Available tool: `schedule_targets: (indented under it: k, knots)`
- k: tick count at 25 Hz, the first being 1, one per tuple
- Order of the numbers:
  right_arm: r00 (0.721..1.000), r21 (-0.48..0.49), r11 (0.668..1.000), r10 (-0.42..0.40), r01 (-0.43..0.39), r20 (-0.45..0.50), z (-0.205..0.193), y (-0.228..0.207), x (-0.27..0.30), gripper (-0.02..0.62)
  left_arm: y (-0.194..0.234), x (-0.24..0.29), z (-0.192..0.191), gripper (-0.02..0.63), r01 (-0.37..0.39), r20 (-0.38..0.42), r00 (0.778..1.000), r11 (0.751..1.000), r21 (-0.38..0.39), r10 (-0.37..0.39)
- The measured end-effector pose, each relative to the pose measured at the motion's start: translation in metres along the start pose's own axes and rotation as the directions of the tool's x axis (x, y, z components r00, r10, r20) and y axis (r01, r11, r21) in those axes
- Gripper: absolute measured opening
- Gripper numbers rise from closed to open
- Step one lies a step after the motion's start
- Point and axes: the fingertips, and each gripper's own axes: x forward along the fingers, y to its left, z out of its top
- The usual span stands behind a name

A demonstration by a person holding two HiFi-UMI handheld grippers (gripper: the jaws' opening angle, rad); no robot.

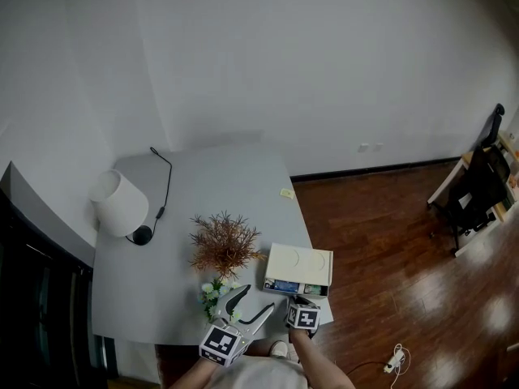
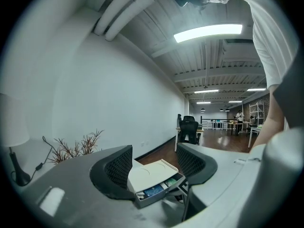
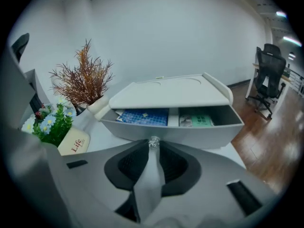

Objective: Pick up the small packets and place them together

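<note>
- R gripper (image 3: 153, 148) jaws pinched narrow on drawer knob (image 3: 153, 141) — I'd pull straight and level so the box (image 3: 166, 93) doesn't slide.
- L gripper (image 2: 154, 166) jaws apart, empty — free for blue packet (image 3: 142, 117) and green packet (image 3: 195, 121), both in drawer (image 3: 171, 133).

Pale grey table (image 1: 235, 177) with rounded corners, pushed up to the white wall. I'll use the white drawer box (image 1: 298, 264) as the landmark. It sits flat on the table at the near right edge, drawer pulled out, with a tiny clear knob (image 3: 153, 142) on the front. Just left of the box is a dried brown plant (image 1: 225, 244) in a white pot. Left of the box and nearer the front edge is a small cream flower pot (image 1: 212, 292) marked "Life". Well left of the box is a lamp (image 1: 120, 203) with a white shade, and its black cable (image 1: 167, 181) trails toward the wall. Beyond the box, along the same edge, lies a small yellowish slip (image 1: 287, 193). It's too small to say what it is.
</note>
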Motion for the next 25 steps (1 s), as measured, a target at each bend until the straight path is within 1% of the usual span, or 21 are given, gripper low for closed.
schedule_targets:
  k: [3,5,9,11,13,15,16,18,19,21,22,24,25]
  knots:
    - [0.999,0.043,0.999,0.035,-0.034,-0.031,-0.028,0.009,-0.014,0.067,-0.001,0.005,0.001,0.278,0.011,0.002,1.000,1.000,-0.002,-0.011]
    - [0.998,0.049,0.998,0.052,-0.050,-0.040,-0.041,0.015,-0.022,0.067,0.000,0.007,-0.002,0.278,0.014,-0.001,1.000,1.000,-0.001,-0.014]
    - [0.995,0.007,0.998,0.066,-0.066,-0.075,-0.059,0.020,-0.028,0.067,-0.002,0.012,-0.008,0.278,0.029,-0.011,1.000,1.000,-0.006,-0.029]
    - [0.995,-0.022,0.998,0.057,-0.059,-0.086,-0.062,0.021,-0.030,0.067,-0.005,0.014,-0.009,0.278,0.041,-0.010,0.999,0.999,-0.006,-0.041]
    - [0.993,-0.029,0.998,0.059,-0.062,-0.102,-0.064,0.021,-0.033,0.067,-0.009,0.017,-0.010,0.278,0.055,-0.013,0.998,0.998,-0.003,-0.055]
    - [0.986,0.007,0.997,0.082,-0.082,-0.147,-0.075,0.022,-0.038,0.060,-0.013,0.019,-0.010,0.278,0.067,-0.016,0.998,0.998,-0.005,-0.067]
    - [0.980,0.034,0.995,0.102,-0.097,-0.173,-0.084,0.024,-0.041,0.004,-0.013,0.020,-0.010,0.278,0.067,-0.014,0.998,0.998,-0.006,-0.067]
    - [0.973,0.068,0.990,0.134,-0.124,-0.188,-0.100,0.028,-0.044,0.002,-0.011,0.020,-0.010,0.278,0.061,-0.011,0.998,0.998,-0.006,-0.061]
    - [0.974,0.076,0.988,0.145,-0.134,-0.172,-0.100,0.028,-0.045,0.002,-0.010,0.020,-0.010,0.278,0.061,-0.010,0.998,0.998,-0.009,-0.061]
    - [0.980,0.080,0.983,0.173,-0.165,-0.100,-0.086,0.029,-0.053,0.000,-0.010,0.020,-0.007,0.278,0.063,-0.003,0.998,0.998,-0.015,-0.063]
    - [0.980,0.067,0.980,0.193,-0.189,-0.051,-0.074,0.033,-0.060,0.020,-0.009,0.020,-0.006,0.278,0.061,0.000,0.998,0.998,-0.016,-0.061]
    - [0.969,0.013,0.971,0.238,-0.239,0.073,-0.043,0.043,-0.079,0.031,-0.005,0.019,-0.006,0.278,0.050,0.002,0.999,0.999,-0.022,-0.050]
    - [0.955,-0.022,0.966,0.258,-0.257,0.149,-0.025,0.048,-0.091,0.032,-0.003,0.019,-0.007,0.278,0.044,0.003,0.999,0.999,-0.025,-0.044]
